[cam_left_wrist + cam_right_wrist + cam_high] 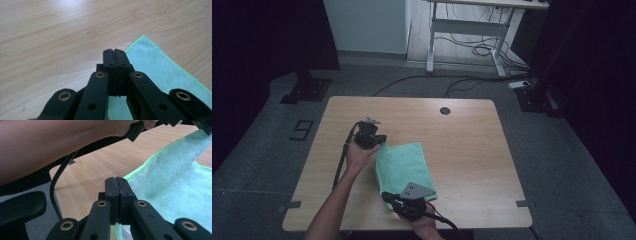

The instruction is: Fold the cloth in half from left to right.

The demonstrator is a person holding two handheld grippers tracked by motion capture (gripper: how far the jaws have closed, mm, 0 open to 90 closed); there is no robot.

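Folding is in hand: the green cloth (404, 167) lies mid-surface (462, 140), its left edge lifted by the left gripper (381, 141), fingers pinching a corner. Near corner is pinched by the right gripper (388, 196), fingers pressed together, presumably as an anchor.

Right tool (117, 180) with jaws shut on the green cloth's (175, 187) edge, a forearm (50, 145) above.

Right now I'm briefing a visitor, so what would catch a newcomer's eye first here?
The mint-green microfibre cloth on the pale wooden table stands out. The left gripper lifts its far corner, while the right gripper pinches the near edge.
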